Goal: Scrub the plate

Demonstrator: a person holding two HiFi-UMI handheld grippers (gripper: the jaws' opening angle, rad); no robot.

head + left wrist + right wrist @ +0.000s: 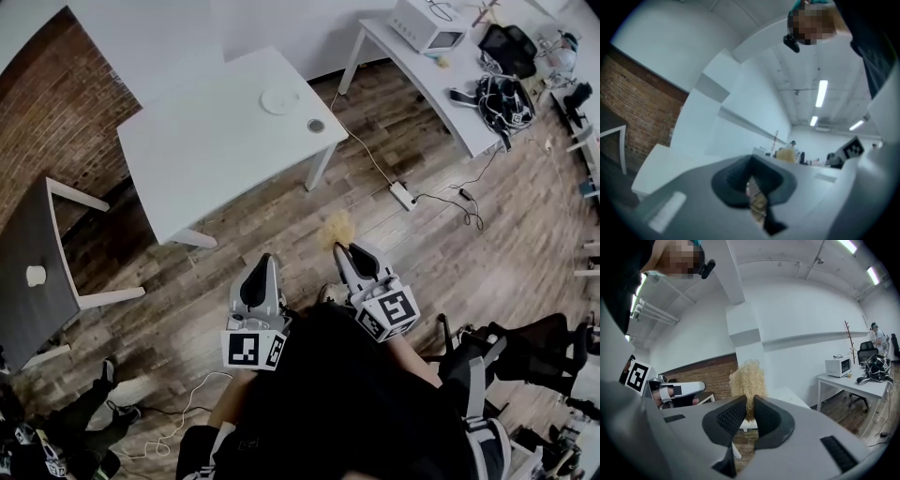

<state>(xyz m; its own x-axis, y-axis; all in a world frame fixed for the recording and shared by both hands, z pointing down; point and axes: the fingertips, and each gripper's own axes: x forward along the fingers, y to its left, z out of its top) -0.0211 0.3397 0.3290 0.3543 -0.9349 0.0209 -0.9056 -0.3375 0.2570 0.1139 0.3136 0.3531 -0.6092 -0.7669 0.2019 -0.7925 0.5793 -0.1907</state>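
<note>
A white plate (279,100) lies near the far edge of a white table (206,150), well ahead of both grippers. My right gripper (342,249) is held close to the body, shut on a straw-coloured fibre scrubber (337,228). In the right gripper view that scrubber (748,380) sticks up from between the pads of the gripper (749,404). My left gripper (260,281) is beside it, jaws together with nothing held; the left gripper view shows its jaws (752,180) closed and the scrubber (785,154) off to the right.
A small round object (316,125) sits by the plate. A power strip (403,195) and cables lie on the wood floor. A long white table (441,80) with a microwave (427,23) stands at the right, a dark table (28,272) and brick wall at the left.
</note>
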